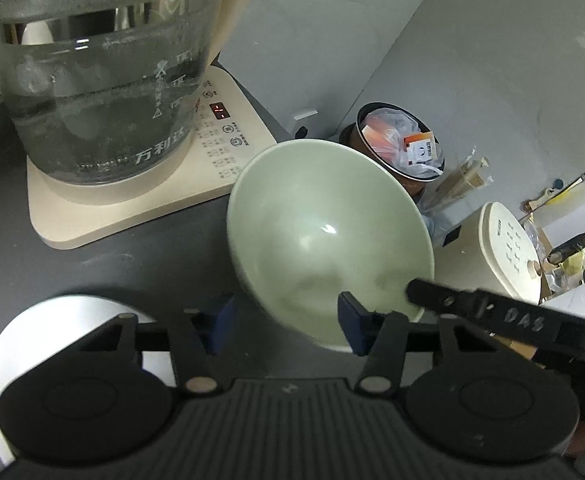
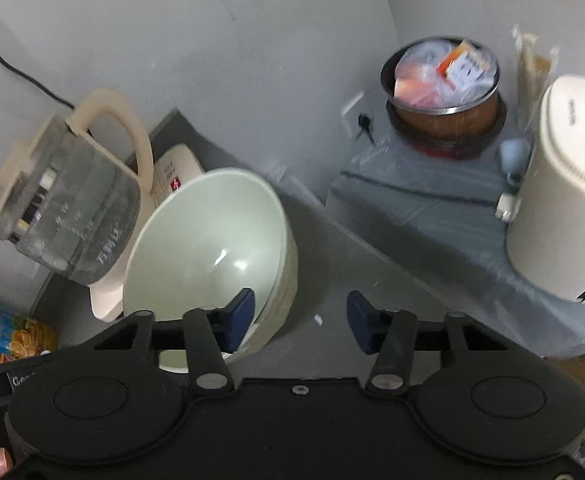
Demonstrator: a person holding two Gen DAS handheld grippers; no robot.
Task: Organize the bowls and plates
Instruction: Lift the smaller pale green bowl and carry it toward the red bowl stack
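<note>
Plain grey-white walls (image 2: 212, 40) meet a dark countertop (image 1: 32, 260); lighting seems dim, perhaps artificial.

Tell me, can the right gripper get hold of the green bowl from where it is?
Probably yes. The right gripper sits right at the green bowl, one pad already inside the rim, the other outside with a gap. Nothing blocks it; the left gripper straddles the opposite rim.

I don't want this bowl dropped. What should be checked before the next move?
1. Green bowl empty: ok.
2. Bowl wall between the right hand-held gripper fingers: ok.
3. Right jaws closed on the wall: not ok, gap visible.
4. Left hand-held gripper straddling the rim: ok, not clamped.
5. Bowl clear of the glass kettle base: cannot tell.
</note>
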